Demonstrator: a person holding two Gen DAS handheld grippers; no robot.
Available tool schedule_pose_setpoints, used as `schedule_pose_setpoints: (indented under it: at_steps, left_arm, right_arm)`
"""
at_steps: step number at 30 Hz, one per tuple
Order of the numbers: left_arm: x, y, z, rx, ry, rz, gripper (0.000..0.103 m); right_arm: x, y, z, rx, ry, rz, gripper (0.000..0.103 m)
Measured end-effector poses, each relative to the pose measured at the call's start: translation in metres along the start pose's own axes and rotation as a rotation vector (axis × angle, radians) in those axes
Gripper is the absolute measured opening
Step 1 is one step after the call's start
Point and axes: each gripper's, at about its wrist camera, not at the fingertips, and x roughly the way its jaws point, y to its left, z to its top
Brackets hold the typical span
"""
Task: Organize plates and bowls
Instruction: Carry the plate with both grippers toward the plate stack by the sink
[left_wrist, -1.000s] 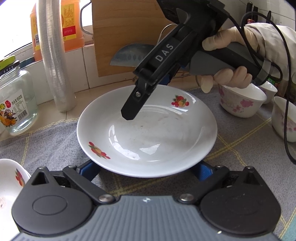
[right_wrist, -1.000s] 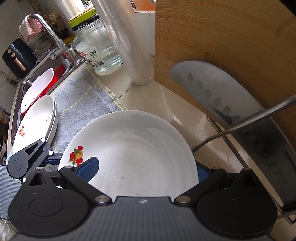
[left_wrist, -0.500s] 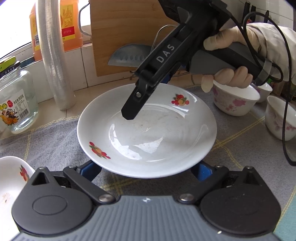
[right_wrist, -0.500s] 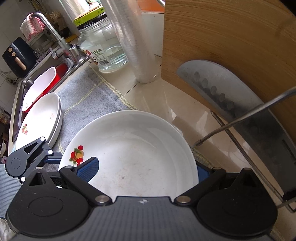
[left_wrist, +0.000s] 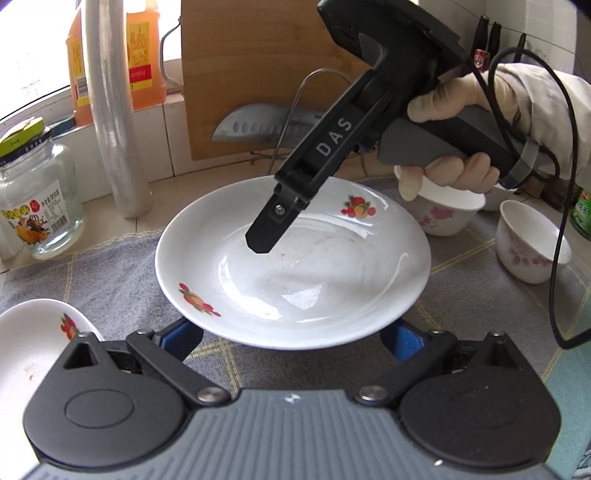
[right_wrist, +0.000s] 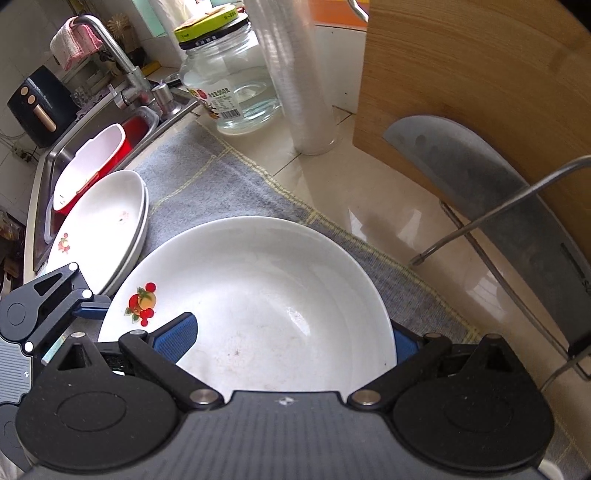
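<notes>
The plate (left_wrist: 295, 273) sits above the grey cloth (left_wrist: 99, 273) on the counter (right_wrist: 369, 206), caught between two grippers from opposite sides. The right gripper (right_wrist: 295, 339) has its jaws across the far rim, one blue pad (right_wrist: 177, 334) lying on the inside of the plate and the other outside the rim, so it appears shut on the plate, though how firmly cannot be told. The left gripper (left_wrist: 291, 341) has its jaws spread wide with the near rim between them, clasping nothing. The main risk seems to be a slip: the plate is glossy and shallow, and a pinch on one edge could let it pivot and drop onto the cloth or knock the bowl (left_wrist: 447, 210) just beside it. If the left jaws close off-centre, they could lever the plate out of the right grip. The stack (right_wrist: 103, 229) near the sink (right_wrist: 55, 158) looks the likely destination, and a tilted landing there could chip a rim. The knife (right_wrist: 480, 173) and wire rack (right_wrist: 498, 206) stand close behind.
</notes>
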Motion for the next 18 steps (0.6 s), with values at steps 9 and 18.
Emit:
schedule_pose_setpoints:
  at_steps: [9, 18]
  left_arm:
    - [-0.025, -0.003, -0.005, 0.016, -0.017, 0.003, 0.101]
    - [-0.055, 0.006, -0.013, 0.003, -0.028, 0.027, 0.101]
  right_arm:
    - [-0.018, 0.023, -0.005, -0.006, -0.025, -0.007, 0.103]
    - [-0.022, 0.054, 0.004, -0.040, -0.039, -0.006, 0.103]
